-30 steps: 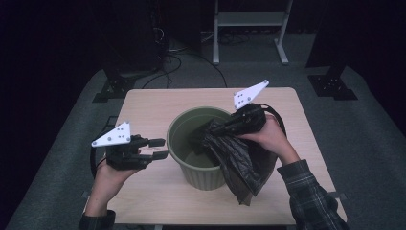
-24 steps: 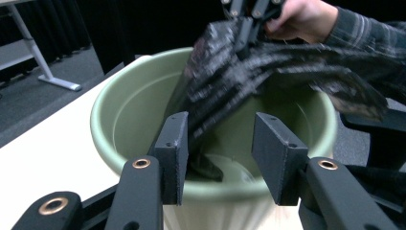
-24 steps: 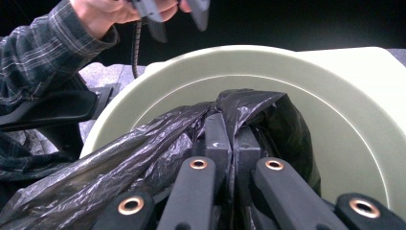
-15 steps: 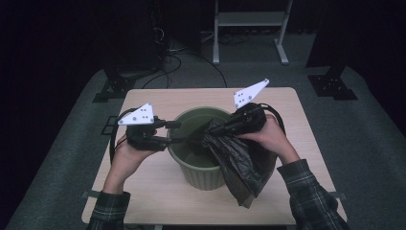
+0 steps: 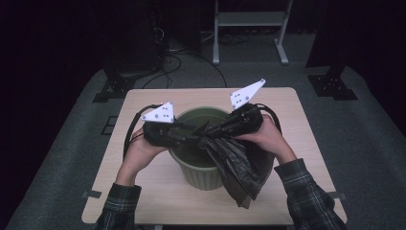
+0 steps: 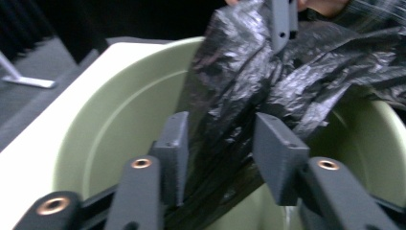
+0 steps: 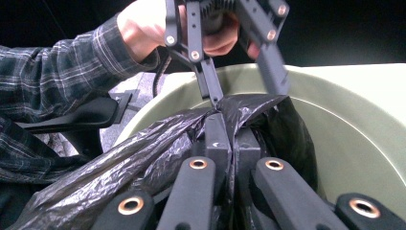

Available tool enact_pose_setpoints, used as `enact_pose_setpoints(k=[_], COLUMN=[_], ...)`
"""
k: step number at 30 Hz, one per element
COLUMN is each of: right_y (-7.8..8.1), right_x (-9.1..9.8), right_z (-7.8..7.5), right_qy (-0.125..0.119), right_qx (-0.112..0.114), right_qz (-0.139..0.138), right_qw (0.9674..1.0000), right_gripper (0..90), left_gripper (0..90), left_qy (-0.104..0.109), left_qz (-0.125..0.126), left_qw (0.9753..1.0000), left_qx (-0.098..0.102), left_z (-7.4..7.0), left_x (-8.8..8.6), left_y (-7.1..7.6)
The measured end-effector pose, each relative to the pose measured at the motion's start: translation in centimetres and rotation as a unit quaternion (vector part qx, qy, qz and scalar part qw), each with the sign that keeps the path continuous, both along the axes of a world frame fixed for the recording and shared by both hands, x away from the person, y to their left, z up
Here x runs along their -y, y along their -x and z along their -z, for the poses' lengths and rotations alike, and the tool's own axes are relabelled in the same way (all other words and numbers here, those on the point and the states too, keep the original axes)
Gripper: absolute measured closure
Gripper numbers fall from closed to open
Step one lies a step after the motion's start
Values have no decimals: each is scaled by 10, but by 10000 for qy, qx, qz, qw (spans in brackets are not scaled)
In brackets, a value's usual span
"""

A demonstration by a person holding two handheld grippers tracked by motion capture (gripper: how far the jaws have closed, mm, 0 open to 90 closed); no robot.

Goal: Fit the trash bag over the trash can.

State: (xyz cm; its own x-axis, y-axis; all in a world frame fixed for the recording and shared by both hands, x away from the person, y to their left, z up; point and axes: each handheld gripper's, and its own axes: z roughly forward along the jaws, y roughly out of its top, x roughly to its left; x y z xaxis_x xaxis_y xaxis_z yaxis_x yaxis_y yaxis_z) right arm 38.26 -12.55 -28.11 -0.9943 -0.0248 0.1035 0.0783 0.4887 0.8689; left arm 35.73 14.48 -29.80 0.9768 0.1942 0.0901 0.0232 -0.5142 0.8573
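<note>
Here a black bag [image 5: 234, 163] is held bunched over a green bin [image 5: 203, 170] in the middle of the table [image 5: 297, 143], most of it draped over the bin's near right rim and down its outer wall. The right gripper [image 7: 229, 139] is clamped tight on a gathered fold of the bag, its jaws pressed together with plastic between them. The left gripper [image 6: 220, 151] is spread wide, jaws standing either side of a hanging pleat just above the bin's mouth; nothing is gripped by it yet.

The step in hand appears to be a second hold on the bag, so that its mouth can be opened over the rim. It would be done well if only one layer of film near the edge were taken, not the whole bunch, since a thick wad would keep the mouth shut. The right hold should be kept firm, and the film should not be pulled hard, as it may tear or slip.
</note>
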Motion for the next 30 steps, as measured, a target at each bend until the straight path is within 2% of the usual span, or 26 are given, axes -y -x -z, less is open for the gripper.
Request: enact_pose_setpoints(k=[4, 5, 6, 8, 9, 12, 14, 17, 19, 22, 23, 26, 28, 30], right_y=[0, -1, -1, -2, -2, -5, -6, -7, -7, -6, -6, -5, -5, -8], right_x=[-1, -1, -1, -1, -1, 5, 12, 23, 33, 43, 46, 48, 45, 41], right_z=[0, 1, 1, 2, 2, 2, 3, 5, 6, 9, 10, 13, 14, 14], right_qy=[-15, -20, -18, 21, 39, 34, -14, -53, -93, -90, -102, -25, 70, 119], right_qx=[16, 33, 39, 66, 70, 139, 133, 159, 155, 78, 36, 40, 129, 156], right_qz=[-16, -7, 25, 100, 196, 435, 551, 730, 876, 979, 967, 881, 970, 989], right_qw=[10000, 10000, 10000, 9999, 9998, 9989, 9984, 9972, 9960, 9951, 9953, 9961, 9952, 9949], right_gripper=[887, 885, 878, 840, 791, 718, 704, 646, 592, 566, 622, 881, 900, 900], left_gripper=[805, 871, 899, 900, 900, 900, 900, 900, 900, 900, 900, 900, 897, 688], left_qy=[-139, -194, -193, -149, -112, 17, -39, 3, 12, 11, 15, -38, -106, -151], left_qz=[242, 251, 236, 116, 35, -97, -196, -345, -370, -416, -402, -290, -245, -389], left_qw=[9995, 9993, 9993, 9995, 9996, 9995, 9992, 9987, 9985, 9983, 9983, 9985, 9988, 9990], left_qx=[-164, -197, -220, -253, -250, -314, -356, -387, -402, -418, -432, -464, -404, -135], left_z=[1, 1, 1, 0, 0, 0, 1, 2, 2, 3, 4, 7, 8, 8], left_x=[5, 5, 5, 2, -1, -11, -16, -21, -24, -26, -26, -23, -20, -19], left_y=[1, 2, 3, 5, 6, 7, 7, 7, 7, 8, 8, 11, 13, 15])
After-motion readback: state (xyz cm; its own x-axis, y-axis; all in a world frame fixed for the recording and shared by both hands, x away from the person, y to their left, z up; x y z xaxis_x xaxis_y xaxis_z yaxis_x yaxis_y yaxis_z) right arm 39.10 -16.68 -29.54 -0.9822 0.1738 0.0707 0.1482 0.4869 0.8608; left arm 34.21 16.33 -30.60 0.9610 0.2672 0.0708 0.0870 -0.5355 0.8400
